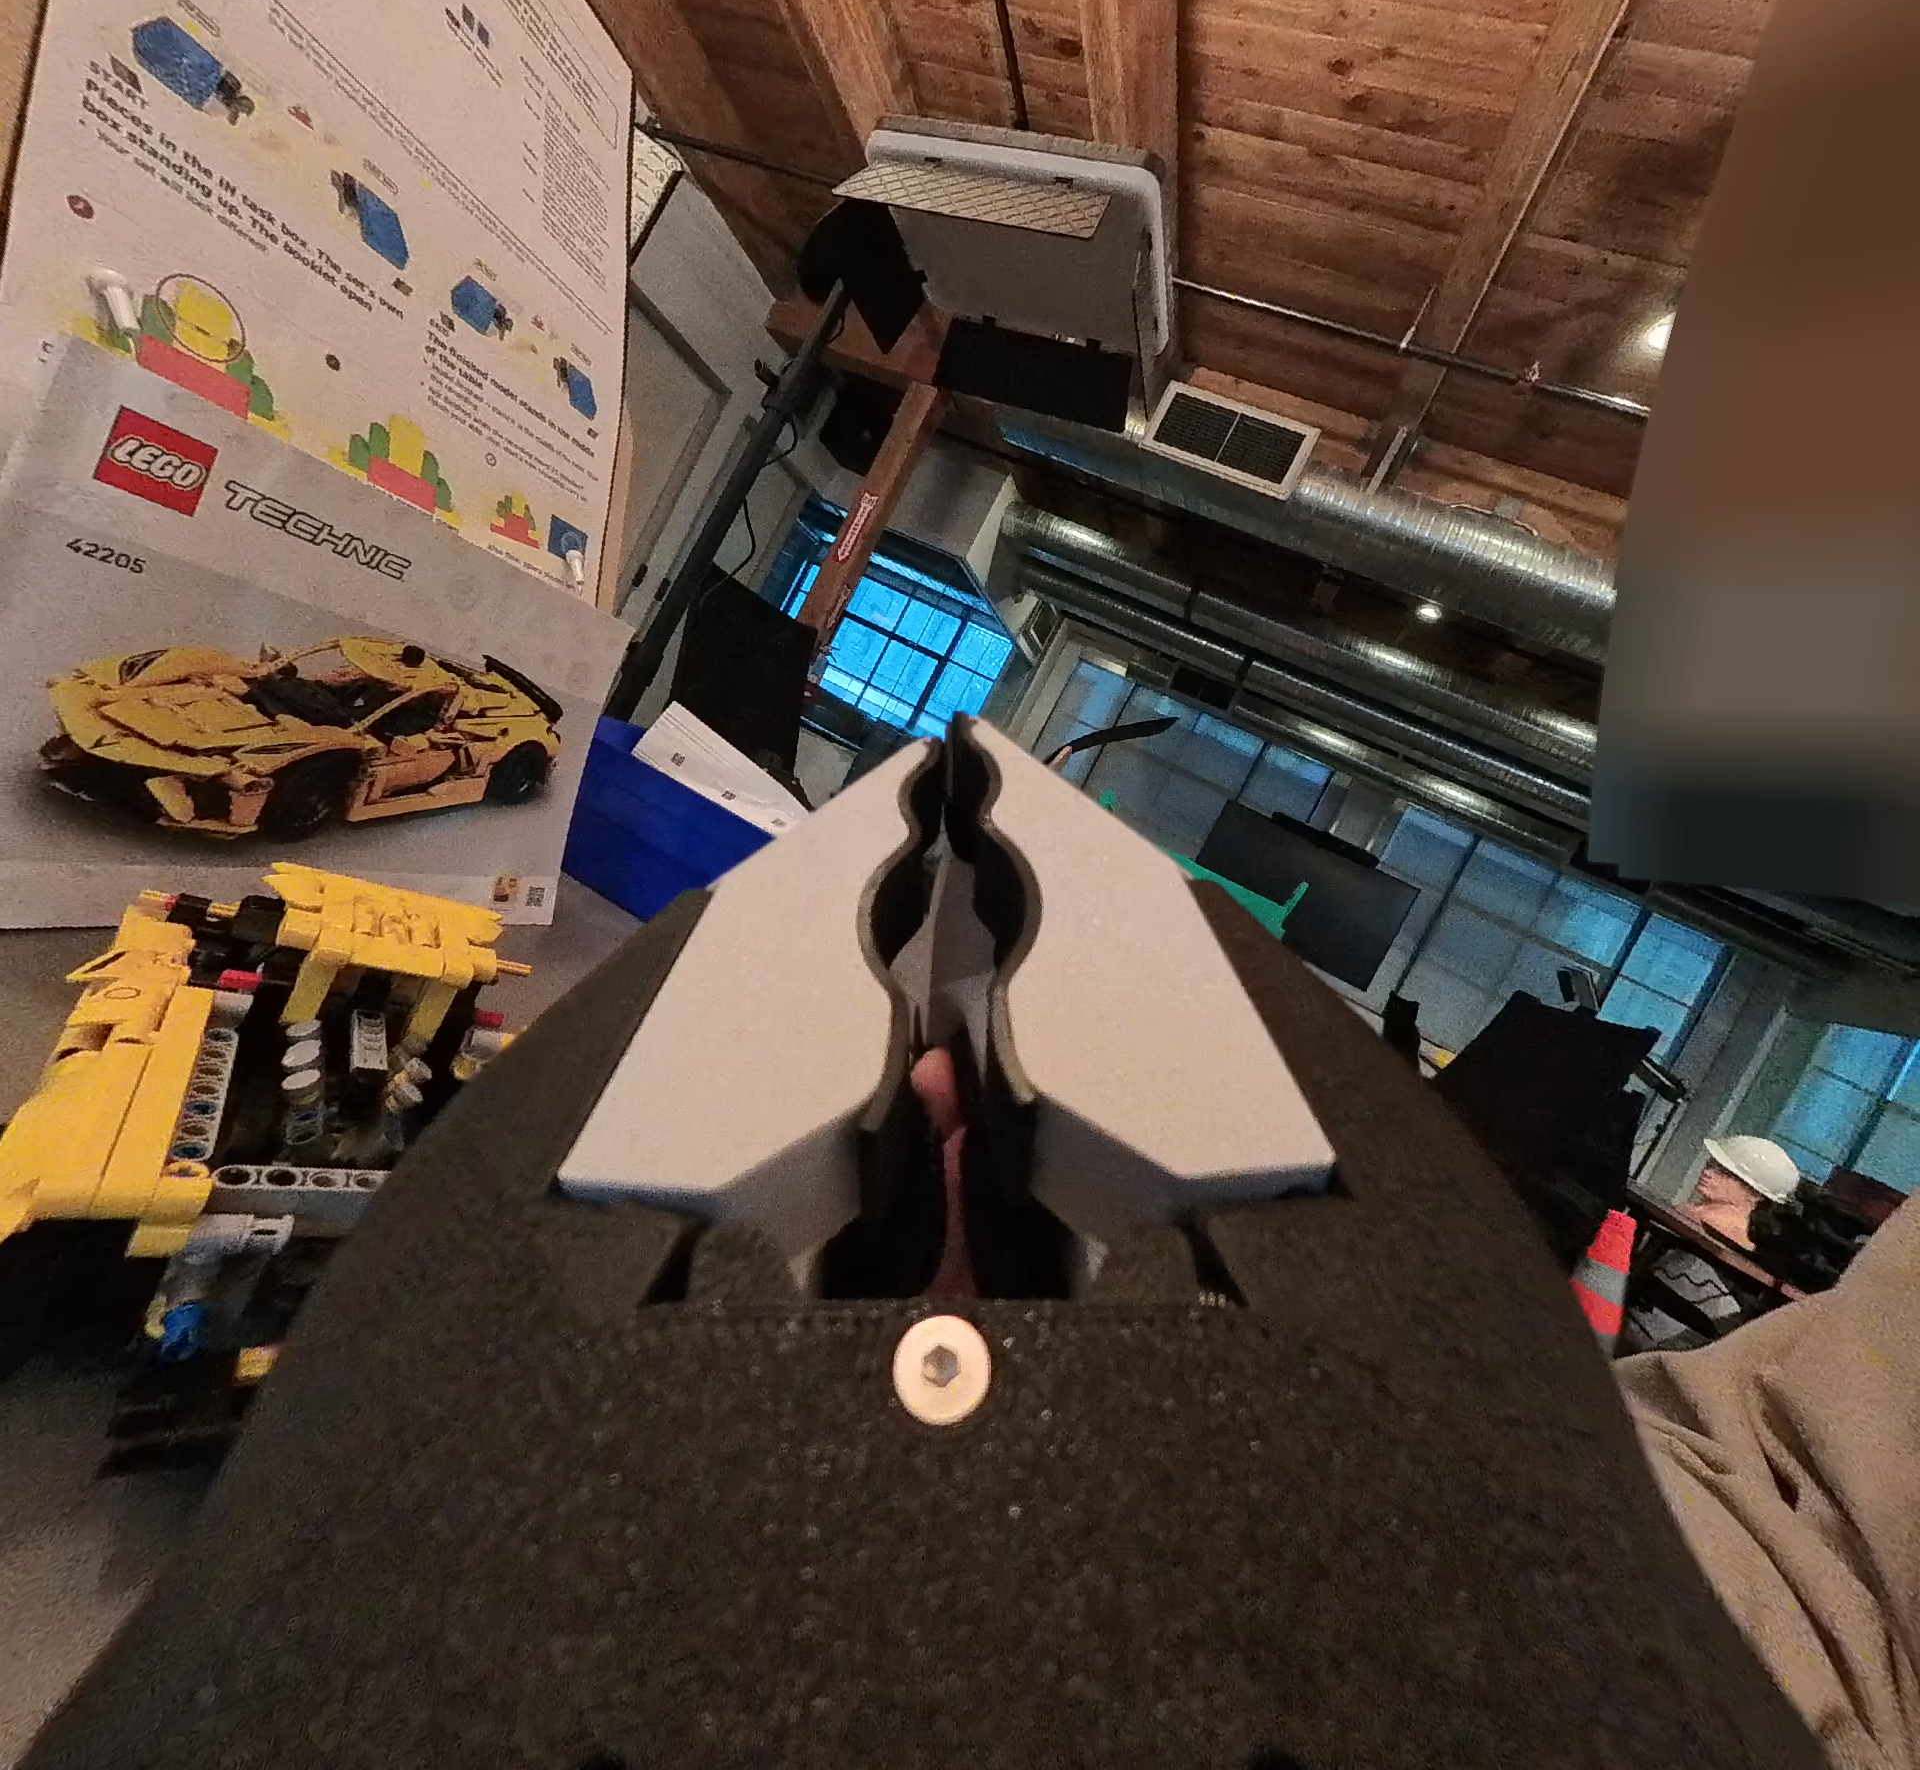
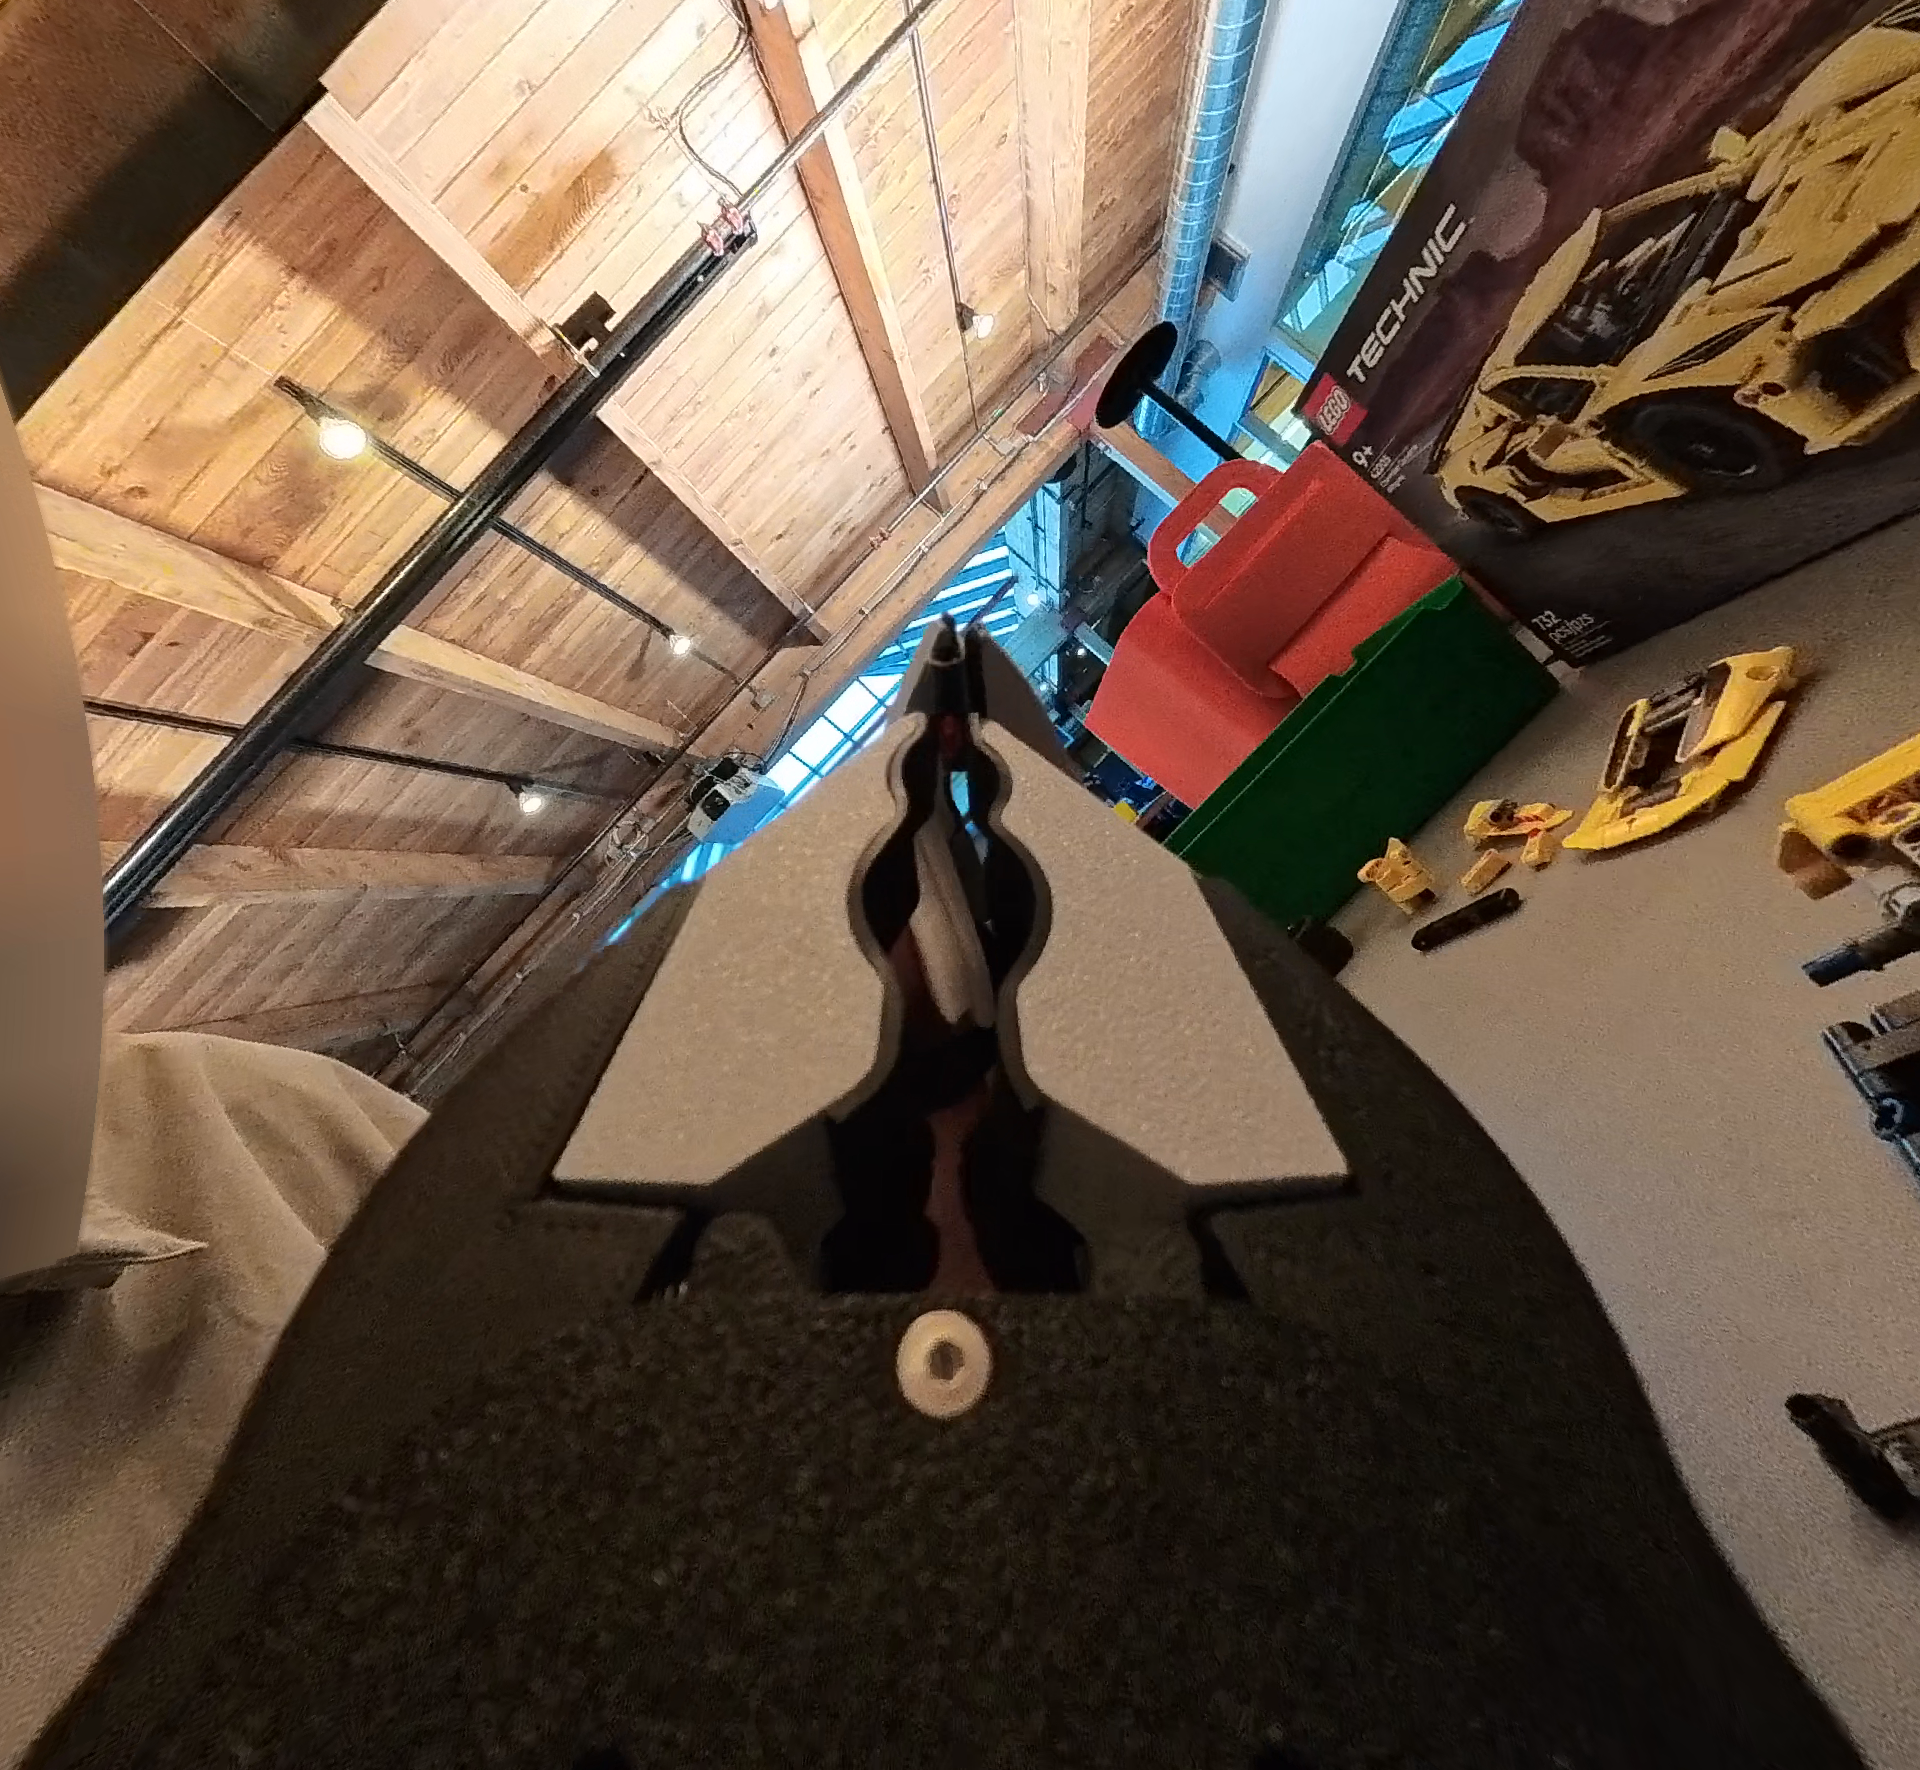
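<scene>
Plainly, near to far:

Left gripper point(image 1: 954, 754): raised off the table and tilted up toward the ceiling; its grey fingers point(image 1: 790, 982) are pressed together at the tips. A thin dark sliver sits between the tips, but I cannot tell whether it is a held piece or part of the pads.

Right gripper point(image 2: 954, 655): also lifted and pointing at the ceiling, fingers point(image 2: 1132, 1024) clenched; a small dark piece point(image 2: 948, 652) is pinched at the very tips.

Half-built yellow car point(image 1: 208, 1066): on the table point(image 1: 623, 899) just left of the left gripper, open side up so its inner beams stay reachable.

Loose yellow parts point(image 2: 1662, 764): spread flat on the table to the right gripper's right, apart from one another, easy to single out.

Instruction booklet point(image 1: 281, 640): propped behind the car, cover facing forward.

Poster board point(image 1: 343, 162): upright behind the booklet.

Green bin point(image 2: 1361, 785): farther back with a red lid point(image 2: 1247, 598), beside the set's box point(image 2: 1621, 266), which stands upright.
</scene>
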`<action>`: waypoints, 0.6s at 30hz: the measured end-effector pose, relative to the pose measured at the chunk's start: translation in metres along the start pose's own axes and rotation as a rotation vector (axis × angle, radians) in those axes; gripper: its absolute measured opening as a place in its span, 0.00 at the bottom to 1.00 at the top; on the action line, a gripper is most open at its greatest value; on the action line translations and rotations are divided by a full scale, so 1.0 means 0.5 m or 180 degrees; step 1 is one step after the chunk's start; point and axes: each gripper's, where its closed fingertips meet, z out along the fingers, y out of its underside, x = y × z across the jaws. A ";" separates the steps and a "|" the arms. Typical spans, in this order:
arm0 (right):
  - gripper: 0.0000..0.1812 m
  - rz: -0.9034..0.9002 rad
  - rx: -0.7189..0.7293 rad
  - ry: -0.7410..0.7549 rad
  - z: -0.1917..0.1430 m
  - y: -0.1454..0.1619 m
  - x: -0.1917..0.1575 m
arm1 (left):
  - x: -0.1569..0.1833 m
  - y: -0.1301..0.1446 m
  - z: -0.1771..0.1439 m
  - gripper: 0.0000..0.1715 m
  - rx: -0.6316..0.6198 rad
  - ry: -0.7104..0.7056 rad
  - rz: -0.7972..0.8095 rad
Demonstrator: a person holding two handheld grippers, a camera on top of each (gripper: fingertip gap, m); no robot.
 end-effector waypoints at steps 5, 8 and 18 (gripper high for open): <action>0.02 0.0077 0.0011 0.0000 0.000 -0.001 0.003 | -0.002 0.002 0.001 0.00 0.0018 -0.0040 0.0019; 0.01 0.0028 0.0062 0.0012 -0.003 -0.004 0.001 | -0.001 0.003 0.004 0.00 0.0011 -0.0096 0.0194; 0.00 0.0605 0.0290 -0.0036 -0.012 0.002 0.031 | -0.030 0.018 0.001 0.00 -0.0609 -0.0446 0.0566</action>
